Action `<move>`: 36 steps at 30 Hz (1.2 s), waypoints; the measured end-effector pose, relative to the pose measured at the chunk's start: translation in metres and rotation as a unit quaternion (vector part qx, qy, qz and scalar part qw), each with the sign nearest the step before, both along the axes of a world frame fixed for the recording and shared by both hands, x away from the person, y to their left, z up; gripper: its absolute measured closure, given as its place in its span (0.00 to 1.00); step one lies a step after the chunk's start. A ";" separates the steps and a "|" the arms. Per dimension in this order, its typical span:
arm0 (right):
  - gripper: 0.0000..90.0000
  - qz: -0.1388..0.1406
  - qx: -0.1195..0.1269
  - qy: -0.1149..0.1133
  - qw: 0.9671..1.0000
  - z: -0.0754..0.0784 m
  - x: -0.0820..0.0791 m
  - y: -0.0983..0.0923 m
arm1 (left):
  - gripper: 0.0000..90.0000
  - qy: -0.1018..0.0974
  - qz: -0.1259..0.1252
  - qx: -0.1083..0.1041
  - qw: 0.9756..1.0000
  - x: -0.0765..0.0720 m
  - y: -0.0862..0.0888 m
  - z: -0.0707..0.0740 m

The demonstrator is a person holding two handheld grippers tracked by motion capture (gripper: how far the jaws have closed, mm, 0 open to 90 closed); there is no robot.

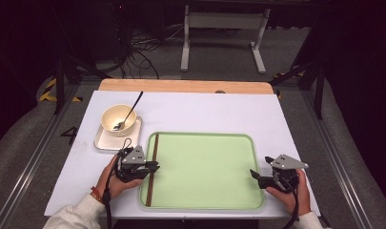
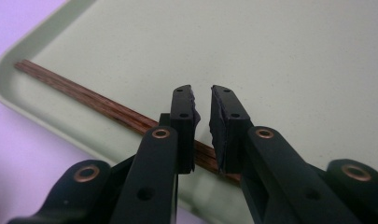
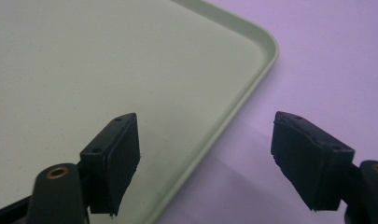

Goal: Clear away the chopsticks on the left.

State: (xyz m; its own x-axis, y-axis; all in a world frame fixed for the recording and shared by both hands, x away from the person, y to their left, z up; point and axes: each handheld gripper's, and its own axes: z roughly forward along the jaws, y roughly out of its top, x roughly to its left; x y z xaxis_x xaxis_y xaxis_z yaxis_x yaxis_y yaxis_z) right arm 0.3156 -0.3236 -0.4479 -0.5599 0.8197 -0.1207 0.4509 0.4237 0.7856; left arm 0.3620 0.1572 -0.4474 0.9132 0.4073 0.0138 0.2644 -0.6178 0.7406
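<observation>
A pale green tray (image 1: 205, 167) lies in the middle of the white table. A pair of brown chopsticks (image 1: 149, 191) rests along its left inner edge. My left gripper (image 1: 156, 167) hovers over that edge. In the left gripper view its jaws (image 2: 203, 93) are narrowly open with nothing between them, and the chopsticks (image 2: 84, 95) run across underneath on the tray (image 2: 294, 56). My right gripper (image 1: 253, 174) is at the tray's right side. It is wide open (image 3: 205, 116), with one jaw over the tray and the other over the table, either side of the rim (image 3: 252, 88).
A cream bowl (image 1: 118, 119) with a dark-handled spoon (image 1: 131, 110) in it stands on a white square plate (image 1: 105, 140) at the table's back left. A wooden strip (image 1: 181, 86) borders the far edge. Cables and a table frame lie on the floor beyond.
</observation>
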 end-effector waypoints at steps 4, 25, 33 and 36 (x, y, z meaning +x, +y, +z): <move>0.27 -0.001 0.001 -0.002 1.000 0.001 0.000 0.000 | 0.86 -0.008 0.005 -0.001 1.000 0.000 0.004 0.003; 0.27 0.003 0.004 -0.011 1.000 0.003 -0.001 0.002 | 0.69 -0.052 0.043 -0.036 0.997 -0.001 0.027 0.029; 0.27 0.003 0.003 -0.011 1.000 0.003 0.000 0.002 | 0.66 -0.067 0.058 -0.043 0.995 0.002 0.036 0.038; 0.27 0.004 0.002 -0.010 1.000 0.003 0.000 0.003 | 0.64 -0.072 0.063 -0.043 0.995 0.003 0.039 0.040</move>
State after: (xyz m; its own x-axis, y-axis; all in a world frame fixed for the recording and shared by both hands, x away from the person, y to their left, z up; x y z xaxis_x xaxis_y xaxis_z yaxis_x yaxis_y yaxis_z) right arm 0.3160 -0.3205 -0.4454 -0.5637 0.8160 -0.1280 0.4323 0.4235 0.7960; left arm 0.3646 0.1966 -0.4077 0.8460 0.5236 0.1011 0.2230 -0.5197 0.8247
